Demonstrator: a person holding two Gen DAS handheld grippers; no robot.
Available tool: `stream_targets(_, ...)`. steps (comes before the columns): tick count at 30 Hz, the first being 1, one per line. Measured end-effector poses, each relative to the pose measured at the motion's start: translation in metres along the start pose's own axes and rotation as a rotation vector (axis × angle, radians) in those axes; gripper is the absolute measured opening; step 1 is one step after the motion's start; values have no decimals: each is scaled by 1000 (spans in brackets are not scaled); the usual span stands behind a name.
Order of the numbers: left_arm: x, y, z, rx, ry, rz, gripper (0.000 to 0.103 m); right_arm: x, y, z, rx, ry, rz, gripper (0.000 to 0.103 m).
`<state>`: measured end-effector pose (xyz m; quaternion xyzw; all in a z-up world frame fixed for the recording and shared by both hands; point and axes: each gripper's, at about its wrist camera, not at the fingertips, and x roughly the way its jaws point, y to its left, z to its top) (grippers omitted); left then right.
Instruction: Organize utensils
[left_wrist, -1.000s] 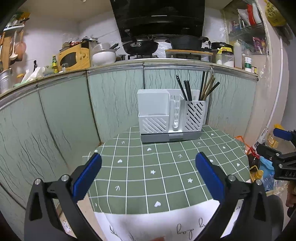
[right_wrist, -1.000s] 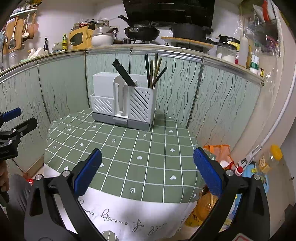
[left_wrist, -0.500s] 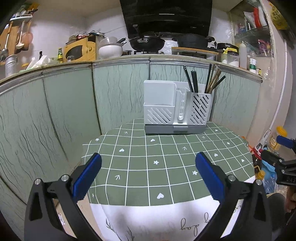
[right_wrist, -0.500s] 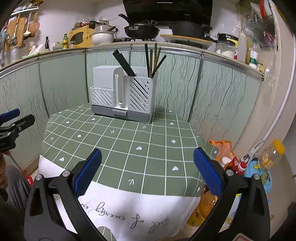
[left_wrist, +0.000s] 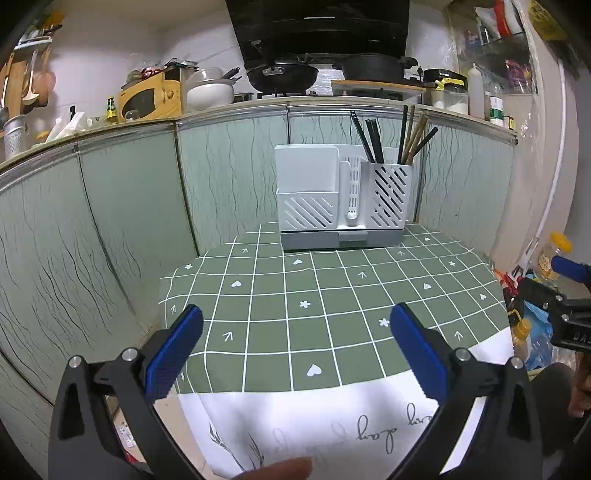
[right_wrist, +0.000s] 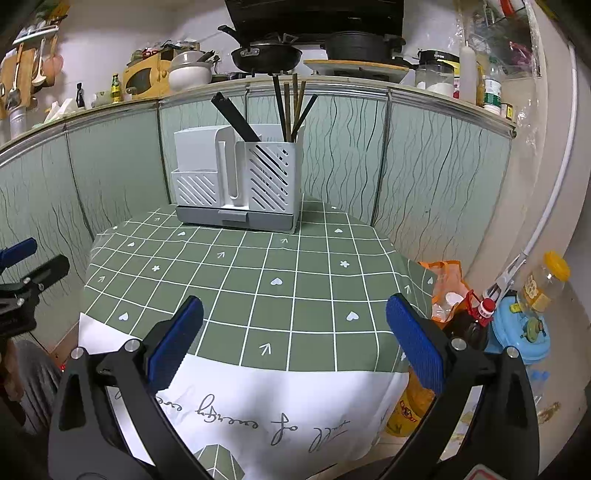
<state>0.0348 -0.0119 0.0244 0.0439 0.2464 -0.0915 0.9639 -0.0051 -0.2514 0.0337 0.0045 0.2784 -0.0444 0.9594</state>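
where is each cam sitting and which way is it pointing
Left wrist: on the open left gripper, at the table's near edge, facing the utensil holder; the right gripper shows at right.
Right wrist: on the open right gripper, facing the same holder from further right; the left gripper's tip sits at left.
Shared: holder, green tablecloth.

Each camera sat behind its own tool, off the near edge of the table (left_wrist: 332, 295), and faced the kitchen cabinets. The left view met the utensil holder (left_wrist: 343, 199) head-on; the right view saw it from the right. Both shared the table (right_wrist: 258, 277), the utensil holder (right_wrist: 236, 181) and the stove pans.
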Motion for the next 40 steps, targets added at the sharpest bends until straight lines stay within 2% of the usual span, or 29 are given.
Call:
stream_targets(28, -3, -3, 0, -35, 13, -42, 98, -11, -2, 3, 9, -21, -20, 95)
stream_targets(40, -11, -9, 4, -3, -9, -44, 98, -18, 0, 8, 2, -37, -8, 95)
